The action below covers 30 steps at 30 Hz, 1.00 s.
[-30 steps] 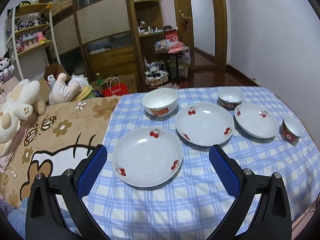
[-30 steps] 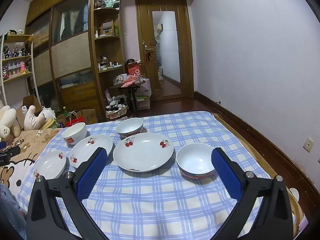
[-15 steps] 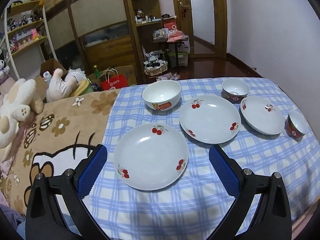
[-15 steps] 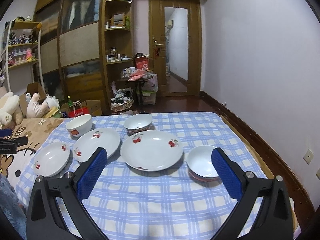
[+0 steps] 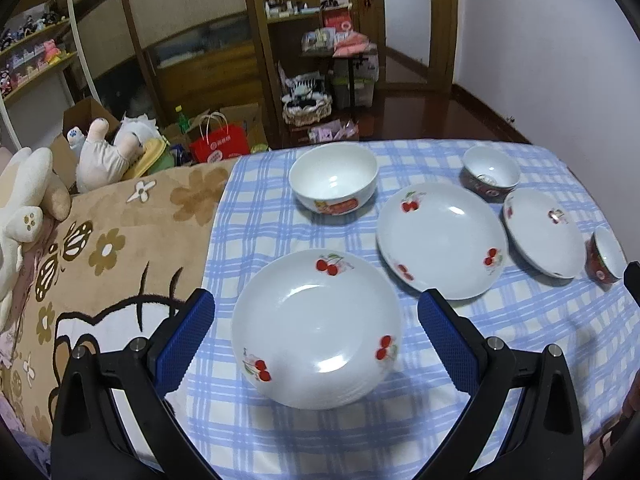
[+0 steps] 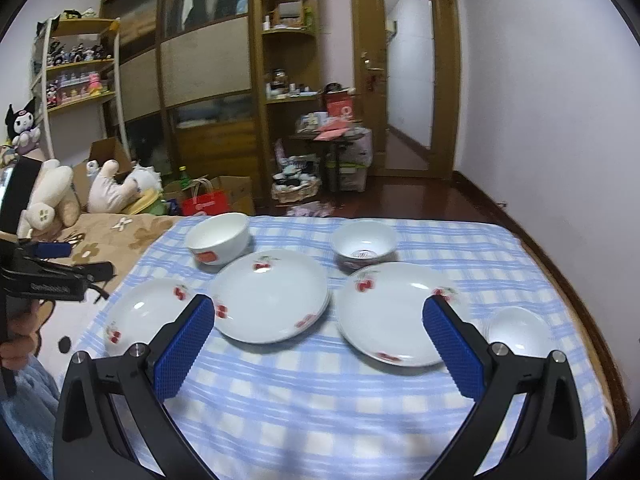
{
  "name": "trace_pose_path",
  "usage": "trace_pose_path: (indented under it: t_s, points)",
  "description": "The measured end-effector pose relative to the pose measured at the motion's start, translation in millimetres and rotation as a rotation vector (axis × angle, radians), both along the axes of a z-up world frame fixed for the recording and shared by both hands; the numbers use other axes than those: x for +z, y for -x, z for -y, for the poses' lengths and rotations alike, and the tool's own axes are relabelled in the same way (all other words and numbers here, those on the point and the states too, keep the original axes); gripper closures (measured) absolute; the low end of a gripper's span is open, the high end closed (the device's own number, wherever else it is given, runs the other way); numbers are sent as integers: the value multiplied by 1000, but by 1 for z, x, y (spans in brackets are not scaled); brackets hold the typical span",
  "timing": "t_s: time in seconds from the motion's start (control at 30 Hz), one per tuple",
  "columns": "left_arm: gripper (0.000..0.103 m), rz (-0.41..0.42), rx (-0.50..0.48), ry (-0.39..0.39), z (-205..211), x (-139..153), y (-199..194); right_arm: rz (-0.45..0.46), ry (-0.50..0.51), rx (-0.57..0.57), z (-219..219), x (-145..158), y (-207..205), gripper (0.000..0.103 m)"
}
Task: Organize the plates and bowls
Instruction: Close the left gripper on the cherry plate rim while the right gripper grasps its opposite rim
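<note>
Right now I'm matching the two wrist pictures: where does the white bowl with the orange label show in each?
Left wrist: white bowl with the orange label, upper middle, behind the nearest plate.
Right wrist: same bowl, left of centre, at the cloth's far edge.
Shared landmark: red paper bag beyond it.

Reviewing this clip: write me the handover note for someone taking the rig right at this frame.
Left gripper: open, empty, jaws framing the nearest cherry plate, not touching it.
Right gripper: open, empty, above the checked cloth in front of the other two plates.
Layout: three cherry plates lie in a row, the middle plate and right plate apart from each other. White bowl and dark-sided bowl stand behind them; small red bowl sits at the right end.
Done: nothing stacked.
Left: gather plates into one stack, then bowls.
</note>
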<state>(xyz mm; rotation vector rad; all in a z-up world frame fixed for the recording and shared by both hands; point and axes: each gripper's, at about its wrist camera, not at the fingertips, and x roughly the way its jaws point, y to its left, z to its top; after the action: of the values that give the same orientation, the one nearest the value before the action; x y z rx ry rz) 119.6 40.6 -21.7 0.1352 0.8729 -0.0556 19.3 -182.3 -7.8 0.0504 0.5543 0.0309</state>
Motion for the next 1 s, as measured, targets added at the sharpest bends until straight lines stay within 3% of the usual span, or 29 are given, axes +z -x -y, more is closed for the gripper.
trace_pose_path:
  t_s: [0.3, 0.5, 0.77, 1.0]
  points:
    - [3, -98, 68, -28, -41, -28, -37, -48, -86, 82, -57, -18, -55, 0]
    - [3, -188, 145, 31, -84, -55, -61, -118, -113, 126, -87, -48, -81, 0]
    - [3, -295, 148, 77, -104, -96, -75, -211, -104, 162, -114, -85, -101, 0]
    - [18, -374, 135, 73, -102, -125, -80, -302, -106, 178, -131, -112, -108, 0]
